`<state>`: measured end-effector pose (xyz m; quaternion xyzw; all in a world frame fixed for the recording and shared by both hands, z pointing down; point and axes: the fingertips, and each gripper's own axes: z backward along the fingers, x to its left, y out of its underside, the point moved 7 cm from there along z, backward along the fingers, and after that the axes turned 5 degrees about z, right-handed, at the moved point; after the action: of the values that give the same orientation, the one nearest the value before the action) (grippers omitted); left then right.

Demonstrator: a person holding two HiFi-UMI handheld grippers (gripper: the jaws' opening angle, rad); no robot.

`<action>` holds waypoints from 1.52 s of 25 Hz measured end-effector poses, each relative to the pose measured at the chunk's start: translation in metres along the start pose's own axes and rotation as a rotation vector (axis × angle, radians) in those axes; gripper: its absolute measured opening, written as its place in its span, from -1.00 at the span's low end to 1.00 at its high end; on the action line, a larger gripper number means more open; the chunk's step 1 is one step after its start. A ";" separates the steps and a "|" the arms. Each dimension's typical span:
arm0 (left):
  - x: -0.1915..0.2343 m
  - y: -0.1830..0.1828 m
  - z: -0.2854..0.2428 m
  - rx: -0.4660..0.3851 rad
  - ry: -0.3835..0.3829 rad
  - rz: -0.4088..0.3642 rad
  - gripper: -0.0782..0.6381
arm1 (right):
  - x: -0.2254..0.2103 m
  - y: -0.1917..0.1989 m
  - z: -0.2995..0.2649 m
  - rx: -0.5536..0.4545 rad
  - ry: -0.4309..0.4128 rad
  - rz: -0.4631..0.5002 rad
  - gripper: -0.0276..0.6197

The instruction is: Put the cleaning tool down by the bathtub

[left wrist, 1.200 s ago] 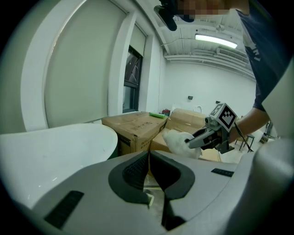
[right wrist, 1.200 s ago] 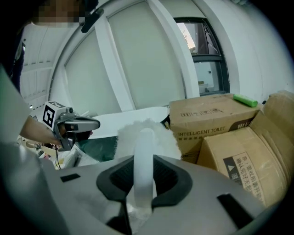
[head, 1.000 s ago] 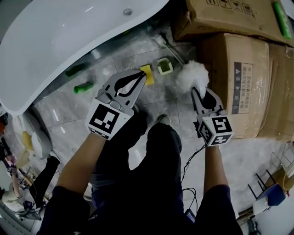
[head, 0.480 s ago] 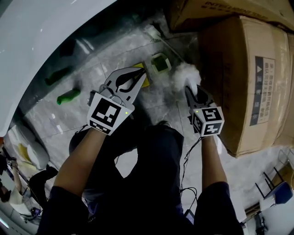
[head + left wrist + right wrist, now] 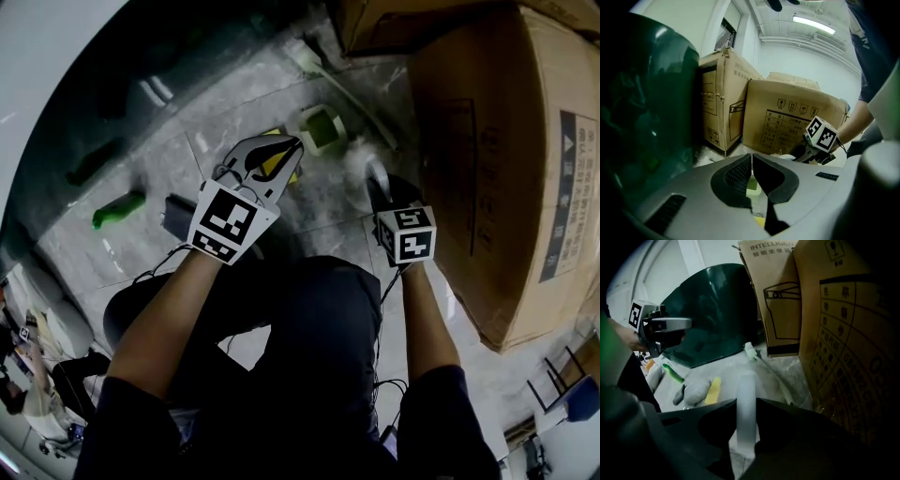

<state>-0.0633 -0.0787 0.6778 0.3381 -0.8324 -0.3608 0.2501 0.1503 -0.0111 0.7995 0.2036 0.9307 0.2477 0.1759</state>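
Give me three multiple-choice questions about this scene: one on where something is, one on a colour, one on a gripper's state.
1. The cardboard box stands: A) beside the right gripper; B) inside a cupboard; C) on a shelf.
2. The handle in the right gripper is: A) red; B) white; C) green.
3. The left gripper has its jaws: A) wide apart; B) gripping a sponge; C) together, empty.
Answers: A, it stands right next to that gripper; B, the handle looks white; C, they meet with nothing between.
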 end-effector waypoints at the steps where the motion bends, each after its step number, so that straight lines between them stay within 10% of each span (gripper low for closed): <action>1: 0.000 0.004 -0.004 0.000 0.000 -0.001 -0.68 | -0.001 0.006 -0.006 0.013 0.001 0.005 -0.64; 15: 0.005 0.055 -0.034 0.029 0.014 0.010 -0.68 | -0.005 0.061 -0.071 0.194 0.066 0.085 -0.64; 38: 0.014 0.057 -0.045 0.034 0.021 0.005 -0.68 | -0.002 0.062 -0.081 0.171 0.074 0.097 -0.39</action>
<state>-0.0647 -0.0799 0.7517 0.3442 -0.8365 -0.3424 0.2540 0.1358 0.0056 0.8988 0.2535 0.9434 0.1828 0.1109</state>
